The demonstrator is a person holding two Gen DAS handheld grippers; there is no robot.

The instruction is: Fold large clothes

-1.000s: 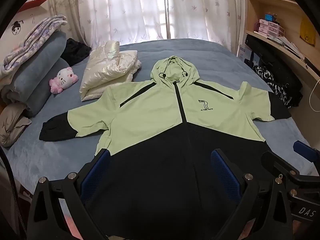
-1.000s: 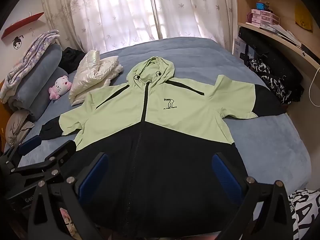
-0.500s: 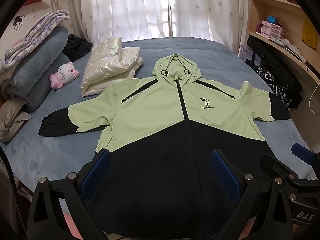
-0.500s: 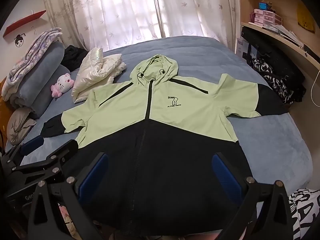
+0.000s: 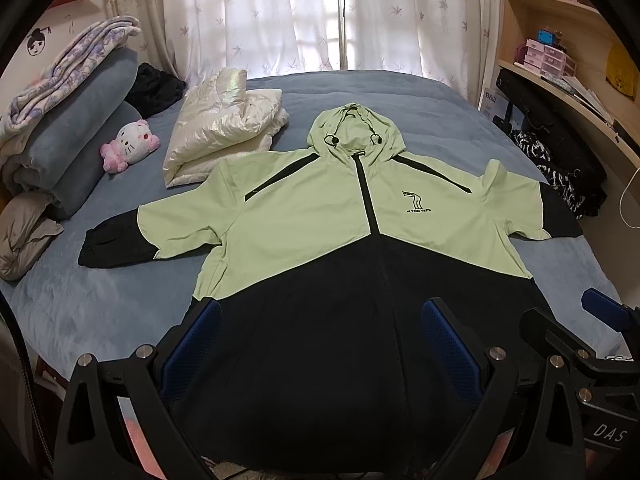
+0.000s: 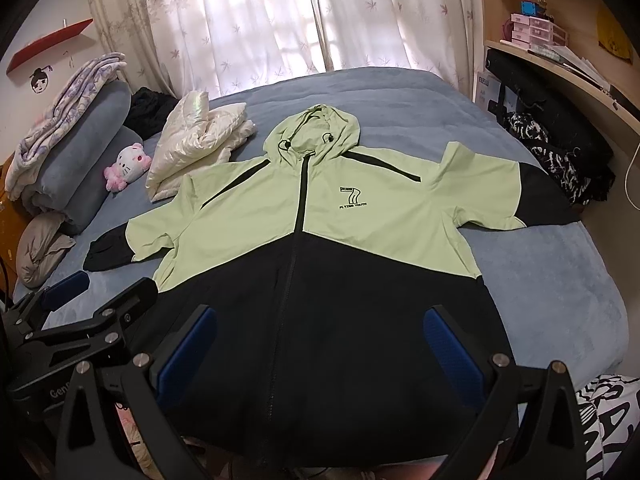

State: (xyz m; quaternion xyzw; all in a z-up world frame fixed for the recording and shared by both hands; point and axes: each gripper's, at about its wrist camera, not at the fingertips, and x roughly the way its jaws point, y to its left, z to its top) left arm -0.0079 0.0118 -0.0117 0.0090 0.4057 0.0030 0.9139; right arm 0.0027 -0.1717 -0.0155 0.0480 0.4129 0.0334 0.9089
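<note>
Left wrist view, jacket (image 5: 320, 240) hem cut off, left claw (image 5: 320, 348) and right claw (image 6: 320, 344) spread wide, empty.

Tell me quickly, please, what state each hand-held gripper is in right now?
Left hand-held gripper: open, holding nothing, above the jacket.
Right hand-held gripper: open, holding nothing, above the jacket too.

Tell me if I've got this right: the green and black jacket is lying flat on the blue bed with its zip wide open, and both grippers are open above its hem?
Not quite. The jacket is zipped shut: in the right wrist view the zip runs closed up to the hood. The rest holds: it lies flat on the bed, and the left gripper and right gripper are open above its hem.
</note>
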